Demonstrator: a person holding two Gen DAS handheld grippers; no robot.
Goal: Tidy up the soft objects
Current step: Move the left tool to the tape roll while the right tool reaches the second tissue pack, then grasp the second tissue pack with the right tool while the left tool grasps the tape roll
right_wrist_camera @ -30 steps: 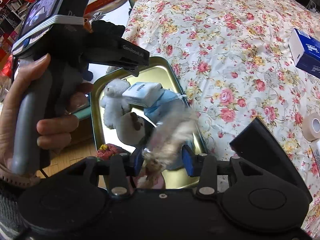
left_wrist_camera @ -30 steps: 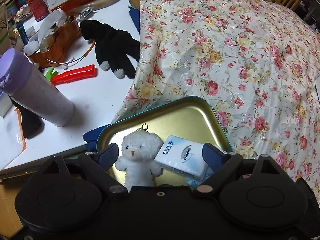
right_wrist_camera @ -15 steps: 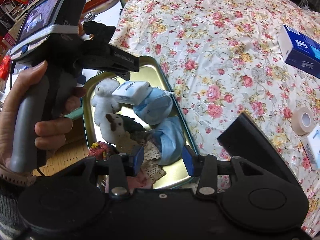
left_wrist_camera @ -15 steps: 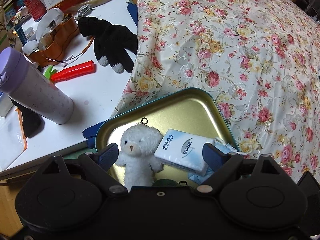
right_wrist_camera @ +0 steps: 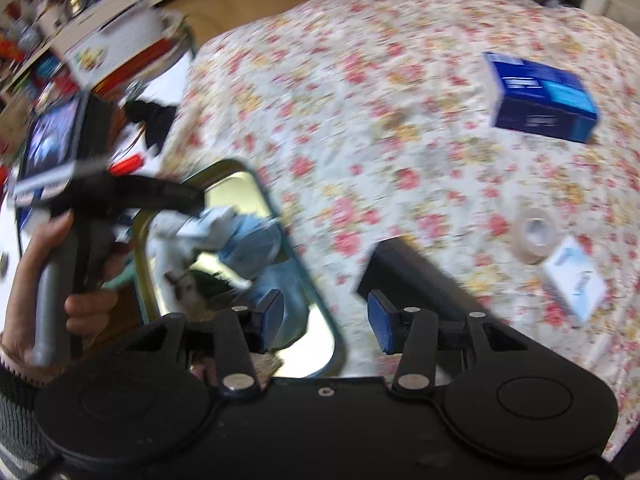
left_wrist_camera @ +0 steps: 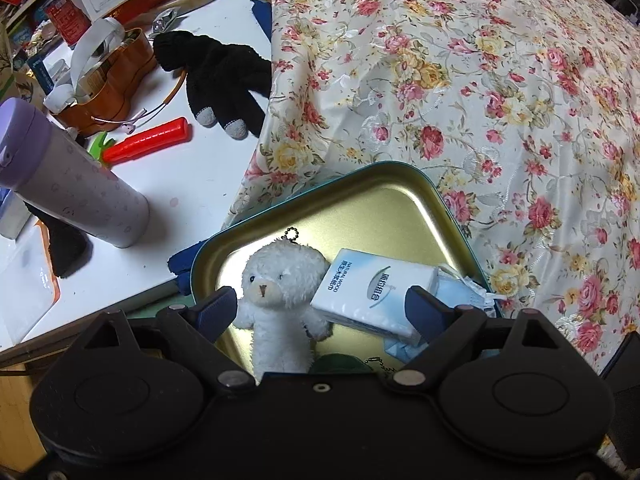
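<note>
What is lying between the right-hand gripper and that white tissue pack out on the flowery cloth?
Nothing visible blocks it. The right gripper, jaws open and empty, looks across bare floral cloth toward the tissue pack. A tape roll sits just beside the pack, and a black object lies close by the gripper.

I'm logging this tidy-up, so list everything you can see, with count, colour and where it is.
tin tray: one, gold inside with teal rim, on the floral cloth's edge
teddy bear keychain: one, white, in the tray
tissue pack: one, white, in the tray beside the bear
face masks: light blue, count unclear, in the tray under the tissue pack
floral cloth: one, cream with pink flowers, covering the surface
glove: one, black, on the white table
thermos: one, lilac, on the white table
carrot-shaped item: one, red with green end, on the white table
box: one, dark blue, on the cloth
tape roll: one, pale, on the cloth
second tissue pack: one, white, beside the tape
left tool: open, over the tray
right tool: open, empty, at the tray's edge
</note>
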